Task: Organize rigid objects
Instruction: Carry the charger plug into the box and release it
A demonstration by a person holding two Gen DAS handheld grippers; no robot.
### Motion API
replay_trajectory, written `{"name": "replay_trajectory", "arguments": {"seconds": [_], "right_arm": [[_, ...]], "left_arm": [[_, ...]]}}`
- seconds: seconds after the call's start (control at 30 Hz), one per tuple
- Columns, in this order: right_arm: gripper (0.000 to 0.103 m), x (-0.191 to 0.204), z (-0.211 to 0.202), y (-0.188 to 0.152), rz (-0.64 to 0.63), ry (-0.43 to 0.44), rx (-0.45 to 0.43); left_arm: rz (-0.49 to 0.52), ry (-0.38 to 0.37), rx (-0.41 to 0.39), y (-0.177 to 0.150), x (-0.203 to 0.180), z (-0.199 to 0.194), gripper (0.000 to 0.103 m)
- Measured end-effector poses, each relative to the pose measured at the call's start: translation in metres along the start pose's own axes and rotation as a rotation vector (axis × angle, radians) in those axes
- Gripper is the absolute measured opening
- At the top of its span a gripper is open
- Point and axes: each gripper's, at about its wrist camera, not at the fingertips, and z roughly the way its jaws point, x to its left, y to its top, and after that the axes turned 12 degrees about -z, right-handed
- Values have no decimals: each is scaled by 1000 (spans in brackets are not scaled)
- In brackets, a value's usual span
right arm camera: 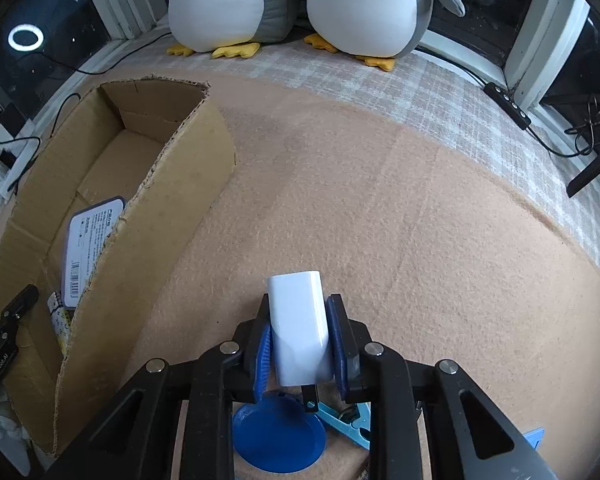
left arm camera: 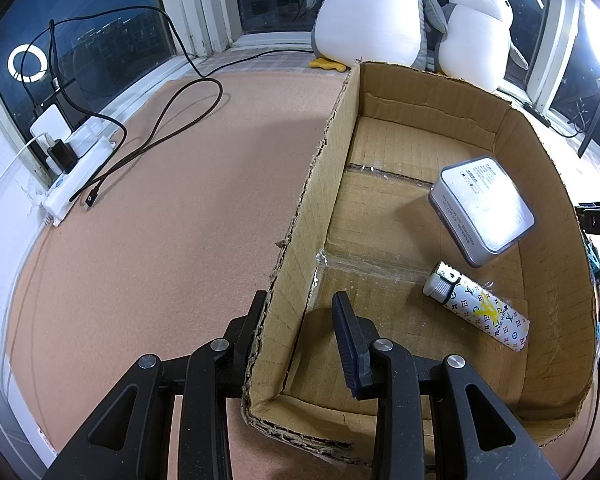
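An open cardboard box (left arm camera: pixel 328 132) sits on the tan mat. Inside it lie a silver tin (left arm camera: pixel 484 208) with a white label and a patterned lighter (left arm camera: pixel 480 308). My left gripper (left arm camera: pixel 300 300) straddles the box's near-left wall, one finger outside and one inside, shut on the cardboard. In the right wrist view my right gripper (right arm camera: pixel 298 300) is shut on a white charger plug (right arm camera: pixel 300 328), its prongs pointing back toward the camera. The box (right arm camera: pixel 160 220) stands to its left, with the tin (right arm camera: pixel 92 240) showing inside. The left gripper (right arm camera: pixel 4 332) shows at the box's near end.
Two plush penguins (left arm camera: pixel 372 12) sit by the window behind the box. A white power strip (left arm camera: pixel 80 160) with plugs and a looping black cable (left arm camera: pixel 172 120) lie at the left. A blue disc (right arm camera: pixel 278 436) and a light blue tool (right arm camera: pixel 340 420) lie under the right gripper.
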Motion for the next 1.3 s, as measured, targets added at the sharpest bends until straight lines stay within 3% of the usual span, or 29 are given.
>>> {"name": "replay_trajectory", "arguments": {"seconds": [0.47, 0.7, 0.87, 1.3], "right_arm": [[22, -19, -36, -9, 151, 117, -103], [22, 18, -82, 6, 91, 200, -198], [22, 56, -94, 22, 29, 269, -218], [22, 133, -44, 60, -51, 338, -149]], "left_arm": [[-3, -1, -1, -1, -1, 0, 34], [-3, -1, -2, -1, -1, 0, 34], [-4, -2, -2, -1, 0, 0, 34], [-10, -9, -3, 0, -2, 0, 34]]}}
